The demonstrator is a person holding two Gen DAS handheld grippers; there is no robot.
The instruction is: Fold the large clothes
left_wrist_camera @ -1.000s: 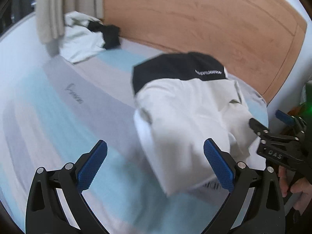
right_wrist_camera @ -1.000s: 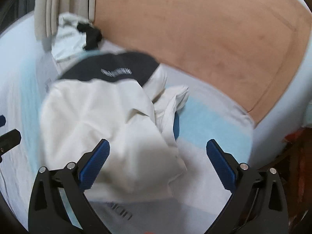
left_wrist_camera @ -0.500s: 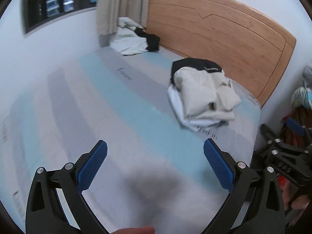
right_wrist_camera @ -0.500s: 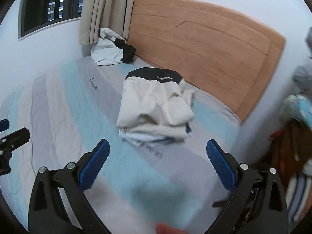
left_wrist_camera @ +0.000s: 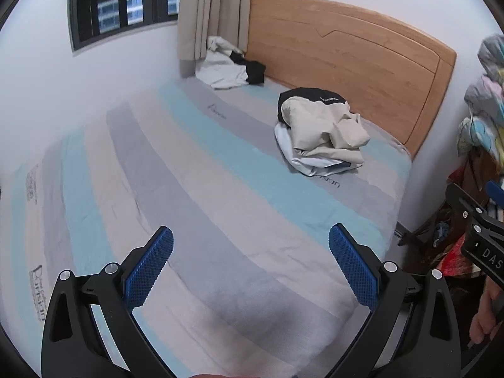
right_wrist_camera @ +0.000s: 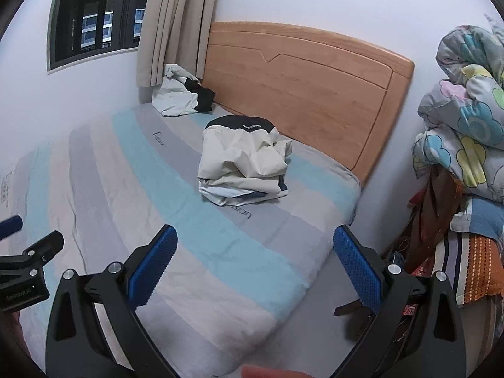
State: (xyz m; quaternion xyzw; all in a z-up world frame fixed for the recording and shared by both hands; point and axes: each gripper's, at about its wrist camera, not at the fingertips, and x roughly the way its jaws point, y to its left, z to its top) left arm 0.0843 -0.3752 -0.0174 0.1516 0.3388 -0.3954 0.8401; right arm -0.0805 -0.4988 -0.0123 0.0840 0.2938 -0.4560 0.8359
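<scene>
A cream jacket with a black collar [left_wrist_camera: 321, 126] [right_wrist_camera: 244, 160] lies folded on top of a white and blue garment near the wooden headboard. A second crumpled white and black garment [left_wrist_camera: 228, 67] [right_wrist_camera: 181, 94] sits in the far corner under the curtain. My left gripper [left_wrist_camera: 250, 264] hovers open over the striped bed, well back from the pile, nothing between its blue pads. My right gripper [right_wrist_camera: 255, 267] is open too, above the bed's near right corner. Each gripper's black frame shows at the edge of the other's view.
The striped grey, beige and blue mattress [left_wrist_camera: 189, 189] fills the middle. A wooden headboard [right_wrist_camera: 299, 91] backs it. Bundled colourful bedding [right_wrist_camera: 466, 119] is stacked at the right beside the bed. A window and beige curtain [right_wrist_camera: 176, 22] are at the far left wall.
Both grippers have drawn back from the folded jacket, which was close under them a second ago and now lies far off by the headboard. Both stay open.
</scene>
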